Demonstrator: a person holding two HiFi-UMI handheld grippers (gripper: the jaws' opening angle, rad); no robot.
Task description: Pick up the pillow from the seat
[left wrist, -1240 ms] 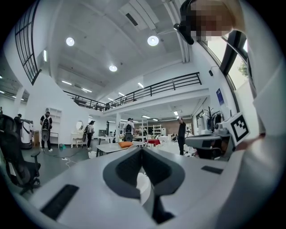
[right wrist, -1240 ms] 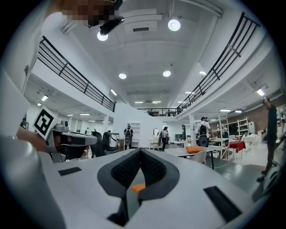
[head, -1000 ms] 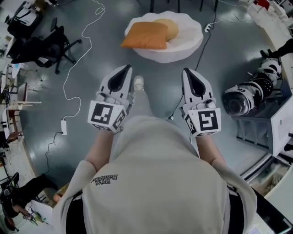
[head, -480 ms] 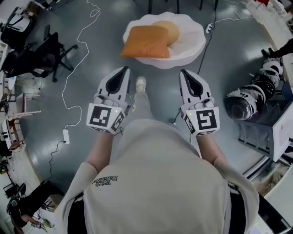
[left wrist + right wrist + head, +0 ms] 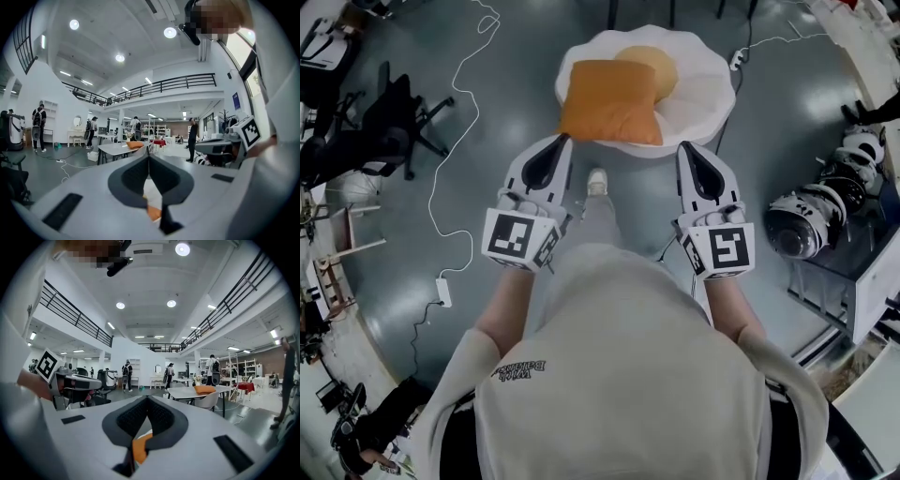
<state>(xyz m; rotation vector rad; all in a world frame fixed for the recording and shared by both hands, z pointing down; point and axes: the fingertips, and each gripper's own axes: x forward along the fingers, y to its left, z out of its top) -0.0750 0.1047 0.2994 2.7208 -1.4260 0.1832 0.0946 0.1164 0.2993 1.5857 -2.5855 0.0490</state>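
Two cushions fill the one container in sight, a shallow white seat [image 5: 712, 94] shaped like a rounded shell with a smooth, scalloped rim, standing on the far middle of the floor. The pillow [image 5: 611, 101] lies flat in the seat's left half: square, orange, matte fabric, softly puffed, with pointed corners and its near edge reaching almost to the seat's near rim. Behind it, at the far side of the bowl, sits a round tan cushion [image 5: 652, 64], partly covered by the pillow's far right corner. The right part of the seat is bare white.

Both tongs are clenched with nothing in them. The left gripper [image 5: 562, 141] has its dark, ribbed pads pressed together into a single seam, and so does the right gripper [image 5: 686, 147]. Each has a smooth white tapered shell and a cube with black-and-white square markers at its near end. Both point at the seat, one to each side of the pillow's near edge, short of it and not touching it.

Between them a pale shoe [image 5: 597, 181] is planted on the glossy grey floor [image 5: 487, 122]. A thin white cable [image 5: 455, 141] snakes across the floor at left, beside a black office chair [image 5: 389, 122].
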